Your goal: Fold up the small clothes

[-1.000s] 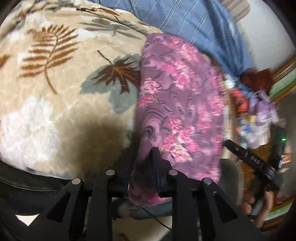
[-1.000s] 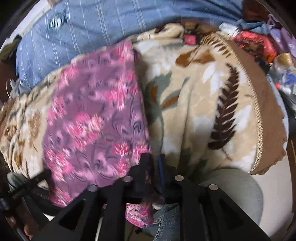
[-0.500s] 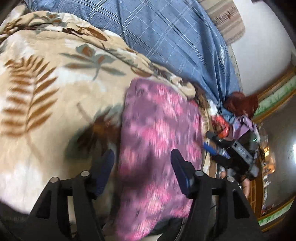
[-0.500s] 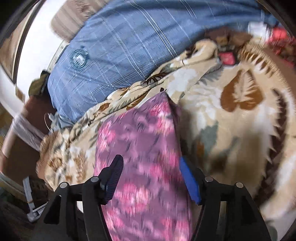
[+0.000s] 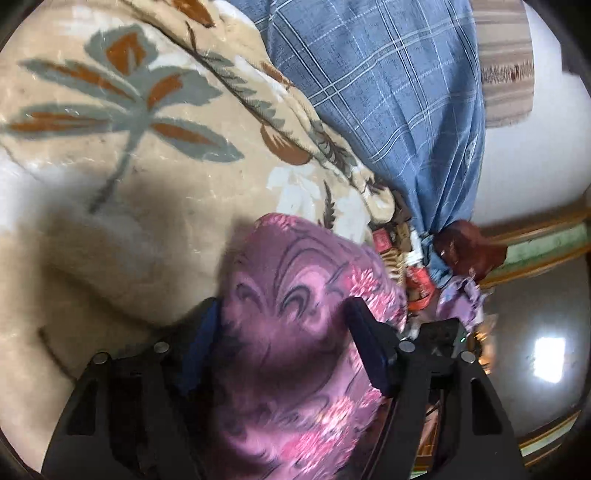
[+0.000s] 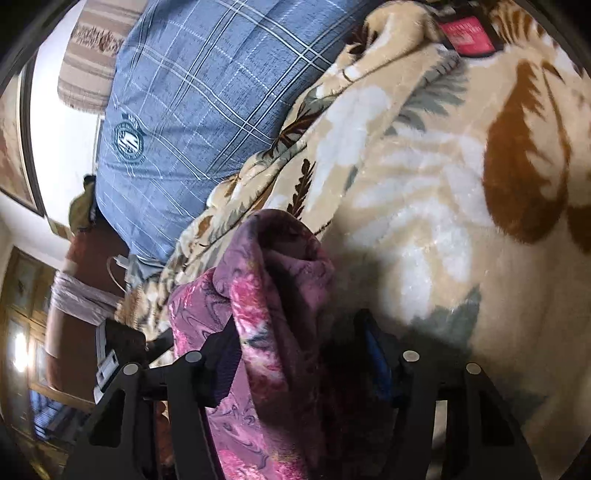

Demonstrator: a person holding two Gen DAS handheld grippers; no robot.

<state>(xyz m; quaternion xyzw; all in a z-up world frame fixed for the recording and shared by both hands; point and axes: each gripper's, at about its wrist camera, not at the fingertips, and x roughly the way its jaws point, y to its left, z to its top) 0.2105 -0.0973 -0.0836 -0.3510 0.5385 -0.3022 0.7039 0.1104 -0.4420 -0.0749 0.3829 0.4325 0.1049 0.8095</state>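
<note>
Left wrist view: the purple floral garment point(image 5: 295, 332) fills the lower centre, bunched into a rounded hump that rises between your left gripper point(image 5: 282, 332) fingers and lies on the beige leaf-print blanket point(image 5: 147, 184). The jaws stand wide apart, one finger point(image 5: 201, 343) at the cloth's left edge, the other point(image 5: 365, 347) over its right part; whether either pad presses the fabric, you cannot tell. In the right wrist view the same garment point(image 6: 269, 314) shows a rolled, doubled-over top edge with a dark hollow in the fold, and it runs down between the fingers of your right gripper point(image 6: 299, 354). That gripper is spread open too: its left finger point(image 6: 221, 358) lies against the pink-flowered part of the cloth, its right finger point(image 6: 376, 354) stands off over shadowed blanket point(image 6: 443, 184). Beyond the blanket's far edge lies a blue plaid pillow point(image 5: 388, 92), seen with a round crest emblem point(image 6: 128, 138) in the right wrist view. A striped brown cloth point(image 5: 506, 62) hangs against the white wall behind it. A red label point(image 6: 467, 35) sits on the blanket at the upper right of the right wrist view. Small cluttered items point(image 5: 413, 266) crowd the blanket's right end, too blurred to identify.
</note>
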